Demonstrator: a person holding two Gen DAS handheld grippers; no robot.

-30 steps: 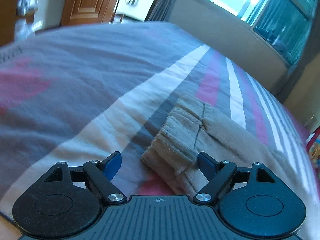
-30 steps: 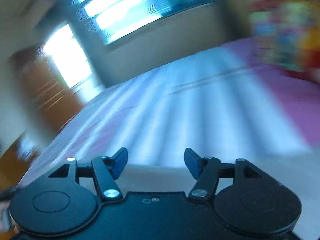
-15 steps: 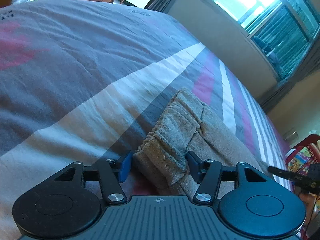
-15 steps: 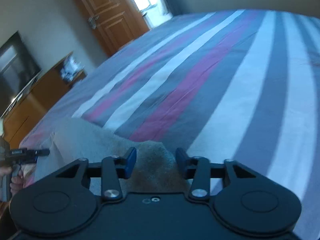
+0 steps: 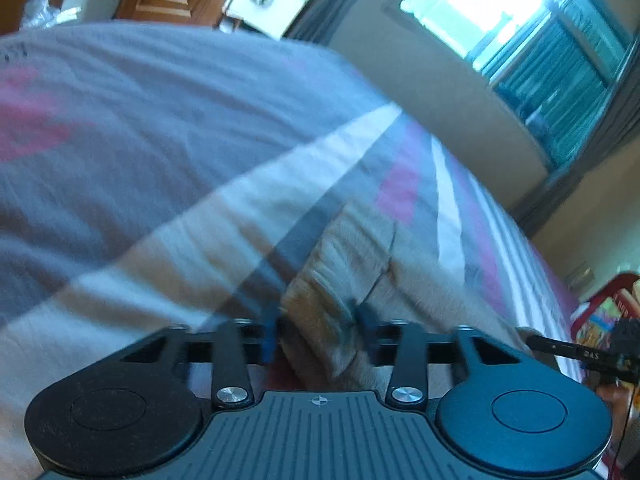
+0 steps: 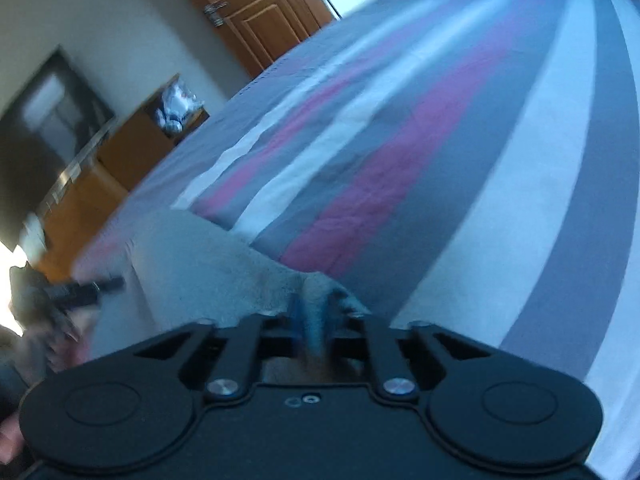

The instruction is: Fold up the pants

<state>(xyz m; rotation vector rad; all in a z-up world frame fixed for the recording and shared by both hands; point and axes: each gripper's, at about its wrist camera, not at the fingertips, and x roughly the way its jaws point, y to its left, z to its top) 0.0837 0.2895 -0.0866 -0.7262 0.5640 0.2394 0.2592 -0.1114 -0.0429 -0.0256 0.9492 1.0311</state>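
Striped bedding in grey, white and pink covers the bed (image 5: 168, 168), which fills both views, with a wooden door (image 6: 256, 12) and a bright window (image 5: 500, 8) behind it. One pair of beige pants (image 5: 360, 264) lies near the bed's near edge, already doubled into a thick bundle with the gathered waistband toward the left wrist camera.

The left gripper (image 5: 320, 330) has its jaws narrowed onto the waistband end, with cloth bunched between the blue pads, so it appears to be gripping the pants. The right gripper (image 6: 314, 316) is nearly closed, pinching a thin ridge of fabric at the other end of the pants (image 6: 208, 264). Both views are blurred, so how firm either grip is cannot be judged.

The step in hand looks like taking hold of both ends for another fold. The next move would call for lifting both ends together, keeping the layers aligned, and carrying one end over the other without the stacked cloth sliding apart.

Counted: one pair of pants, two grippers, one bed.
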